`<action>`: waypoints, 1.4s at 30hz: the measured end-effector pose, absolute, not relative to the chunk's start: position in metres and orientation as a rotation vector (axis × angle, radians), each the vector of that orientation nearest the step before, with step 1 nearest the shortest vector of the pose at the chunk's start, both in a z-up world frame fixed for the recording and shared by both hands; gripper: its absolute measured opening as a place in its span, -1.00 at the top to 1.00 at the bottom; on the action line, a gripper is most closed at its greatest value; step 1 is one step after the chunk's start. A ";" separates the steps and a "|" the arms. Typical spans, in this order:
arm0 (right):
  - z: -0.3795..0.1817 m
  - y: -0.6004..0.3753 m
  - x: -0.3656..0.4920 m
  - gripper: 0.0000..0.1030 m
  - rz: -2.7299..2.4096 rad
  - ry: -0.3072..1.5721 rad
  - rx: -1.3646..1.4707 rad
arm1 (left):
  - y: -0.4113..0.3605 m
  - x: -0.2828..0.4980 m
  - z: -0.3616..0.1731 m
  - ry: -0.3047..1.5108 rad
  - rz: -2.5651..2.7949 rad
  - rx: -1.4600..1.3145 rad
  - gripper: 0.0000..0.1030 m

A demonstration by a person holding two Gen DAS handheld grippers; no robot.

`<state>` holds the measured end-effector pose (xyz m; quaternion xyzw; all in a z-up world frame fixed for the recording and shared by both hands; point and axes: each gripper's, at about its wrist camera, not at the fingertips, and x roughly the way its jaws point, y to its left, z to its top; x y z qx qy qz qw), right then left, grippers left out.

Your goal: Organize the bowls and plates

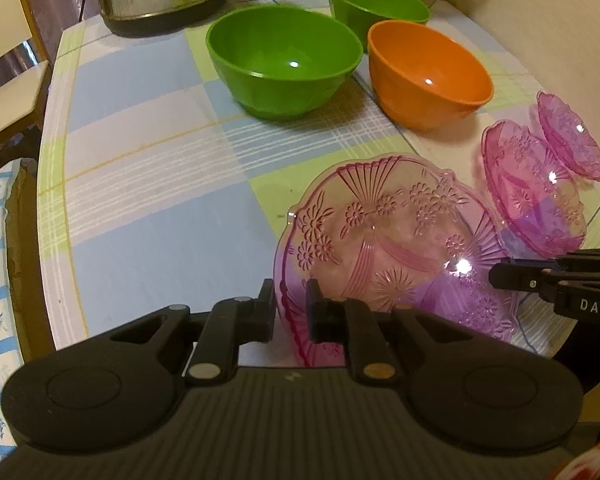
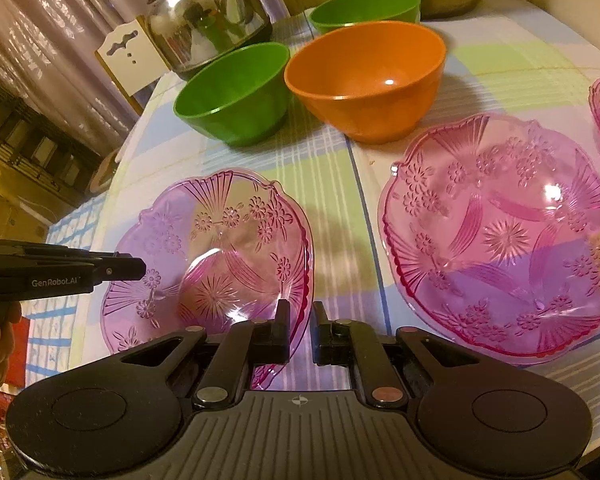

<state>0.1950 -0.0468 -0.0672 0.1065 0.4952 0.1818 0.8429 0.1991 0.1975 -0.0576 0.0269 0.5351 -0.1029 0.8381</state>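
A white chair [image 1: 4, 40] stands beside the checked-cloth table [image 1: 140, 200], curtains [image 2: 40, 20] behind.

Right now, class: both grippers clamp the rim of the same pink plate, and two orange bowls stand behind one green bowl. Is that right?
Not quite. The colours are swapped: two green bowls and one orange bowl, as the right wrist view shows. The left gripper and right gripper do clamp one pink plate.

White capital letters "DAS" stand on the side of the black plastic right gripper [image 1: 504, 276] as it enters the left wrist view — the word runs off the frame edge. In the right wrist view, the black plastic left gripper [image 2: 138, 269] carries pale lettering reading "GenRobot.AI" along its body
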 end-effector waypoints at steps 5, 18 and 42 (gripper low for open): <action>-0.053 -0.058 0.189 0.82 0.376 1.027 0.241 | 0.184 0.200 -0.041 1.115 -0.223 0.079 0.74; -0.013 -0.112 0.180 0.82 0.306 0.973 0.266 | 0.122 0.210 -0.013 1.069 -0.284 0.101 0.74; -0.004 -0.217 0.199 0.82 0.164 0.964 0.219 | 0.004 0.239 -0.033 1.074 -0.354 0.087 0.74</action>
